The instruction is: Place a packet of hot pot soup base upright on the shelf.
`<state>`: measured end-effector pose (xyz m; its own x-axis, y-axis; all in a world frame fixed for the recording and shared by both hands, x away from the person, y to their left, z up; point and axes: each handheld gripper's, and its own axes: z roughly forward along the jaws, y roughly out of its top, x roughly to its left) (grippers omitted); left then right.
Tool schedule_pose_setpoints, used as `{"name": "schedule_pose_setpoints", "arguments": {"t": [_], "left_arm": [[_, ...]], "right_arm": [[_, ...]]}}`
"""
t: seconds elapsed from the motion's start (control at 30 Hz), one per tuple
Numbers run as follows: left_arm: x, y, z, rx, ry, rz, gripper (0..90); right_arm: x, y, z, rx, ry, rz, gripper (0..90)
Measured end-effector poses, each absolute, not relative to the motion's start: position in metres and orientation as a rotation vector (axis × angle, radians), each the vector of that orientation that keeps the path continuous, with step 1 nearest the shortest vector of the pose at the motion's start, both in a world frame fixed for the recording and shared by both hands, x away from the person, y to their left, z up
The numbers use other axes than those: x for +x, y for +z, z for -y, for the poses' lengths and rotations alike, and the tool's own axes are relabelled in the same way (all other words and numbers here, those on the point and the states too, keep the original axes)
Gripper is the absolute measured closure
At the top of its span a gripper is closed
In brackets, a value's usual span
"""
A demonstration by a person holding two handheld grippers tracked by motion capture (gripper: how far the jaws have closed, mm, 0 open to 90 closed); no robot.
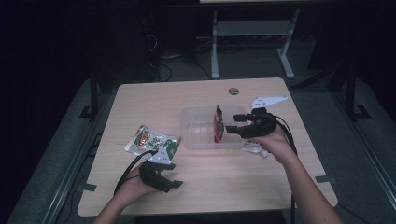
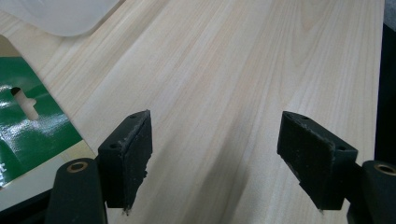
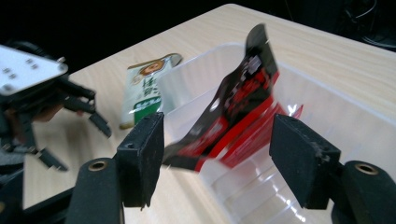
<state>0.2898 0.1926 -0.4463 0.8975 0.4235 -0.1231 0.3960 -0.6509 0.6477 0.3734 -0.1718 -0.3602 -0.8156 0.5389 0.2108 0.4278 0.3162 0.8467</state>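
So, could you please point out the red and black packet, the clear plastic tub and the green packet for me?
red and black packet [image 3: 243, 107]: right gripper view, its middle.
clear plastic tub [image 1: 198, 140]: high view, its near wall.
green packet [image 1: 150, 139]: high view, its printed face.

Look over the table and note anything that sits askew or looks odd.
The red and black foil packet stands on edge, leaning at the right end of the clear plastic tub, not lying flat. The right tongs are open beside it, not gripping. Nothing is spilled.

Red-and-black snack packet [image 3: 238, 116] (glossy, crumpled) stands tilted on edge in the clear plastic bin [image 3: 327, 112]
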Motion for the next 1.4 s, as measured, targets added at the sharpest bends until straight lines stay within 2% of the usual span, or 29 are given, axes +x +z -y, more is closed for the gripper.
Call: {"name": "schedule_pose_setpoints", "arguments": {"t": [0.13,0.3,0.4,0.5,0.8,1.4], "left_arm": [[0.290,-0.446,-0.193,2.351,0.053,-0.584,26.2],[0.291,-0.446,-0.193,2.351,0.052,-0.587,26.2],[0.290,-0.446,-0.193,2.351,0.054,-0.586,26.2],[0.290,-0.446,-0.193,2.353,0.052,-0.582,26.2],[0.290,-0.446,-0.193,2.354,0.052,-0.581,26.3],[0.290,-0.446,-0.194,2.365,0.052,-0.572,26.2]], "right_arm": [[0.362,-0.364,0.176,0.866,1.509,-2.480,41.4],[0.350,-0.378,0.176,0.802,1.466,-2.537,70.3],[0.351,-0.387,0.172,0.779,1.459,-2.595,83.3],[0.353,-0.395,0.165,0.749,1.454,-2.638,89.5],[0.358,-0.416,0.142,0.713,1.464,-2.707,89.7],[0.370,-0.418,0.140,0.766,1.528,-2.616,89.8]]}}
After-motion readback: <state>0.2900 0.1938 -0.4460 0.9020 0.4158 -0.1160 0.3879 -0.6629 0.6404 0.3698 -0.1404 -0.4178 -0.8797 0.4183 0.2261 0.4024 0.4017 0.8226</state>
